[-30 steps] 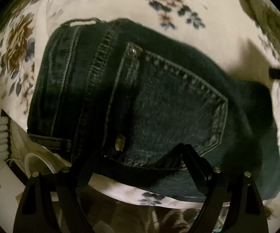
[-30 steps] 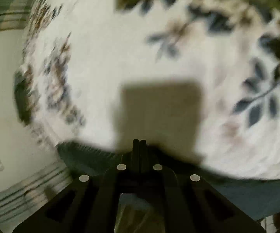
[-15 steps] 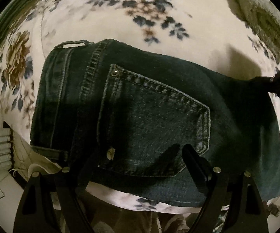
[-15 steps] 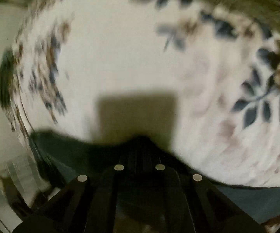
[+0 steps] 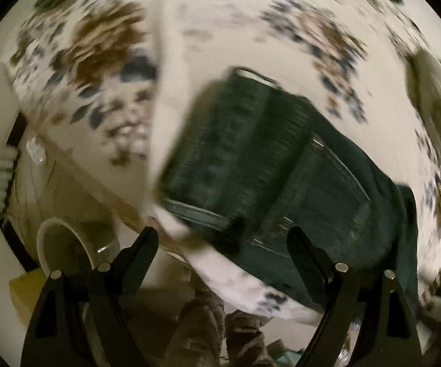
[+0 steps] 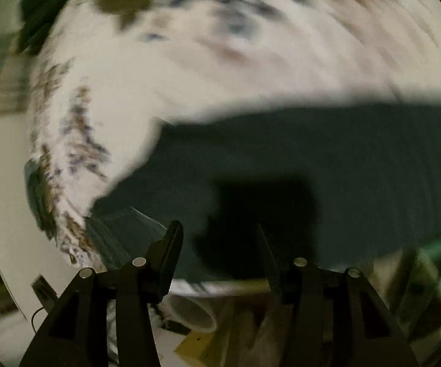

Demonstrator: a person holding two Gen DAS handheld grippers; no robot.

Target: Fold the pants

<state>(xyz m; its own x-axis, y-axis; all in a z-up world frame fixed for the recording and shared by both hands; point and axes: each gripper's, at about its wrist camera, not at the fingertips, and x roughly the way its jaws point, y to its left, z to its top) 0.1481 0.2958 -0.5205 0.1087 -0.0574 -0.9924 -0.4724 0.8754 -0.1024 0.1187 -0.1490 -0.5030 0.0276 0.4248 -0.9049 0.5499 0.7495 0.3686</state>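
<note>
Though the left view is blurred, the folded jeans (image 5: 281, 177) lie on the floral bed (image 5: 208, 39), ahead and right of the left gripper (image 5: 223, 241), whose jaws stand spread and empty. In the right view, the right gripper (image 6: 218, 238) hovers with jaws parted over the jeans (image 6: 327, 165), gripping nothing.

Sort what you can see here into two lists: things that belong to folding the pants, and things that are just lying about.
Part of the job:
- dark jeans, lying on the floral bedspread
- left gripper, open
- right gripper, open

Just lying about:
- white bucket on the floor beside the bed
- green cloth near the far edge, blurred
</note>
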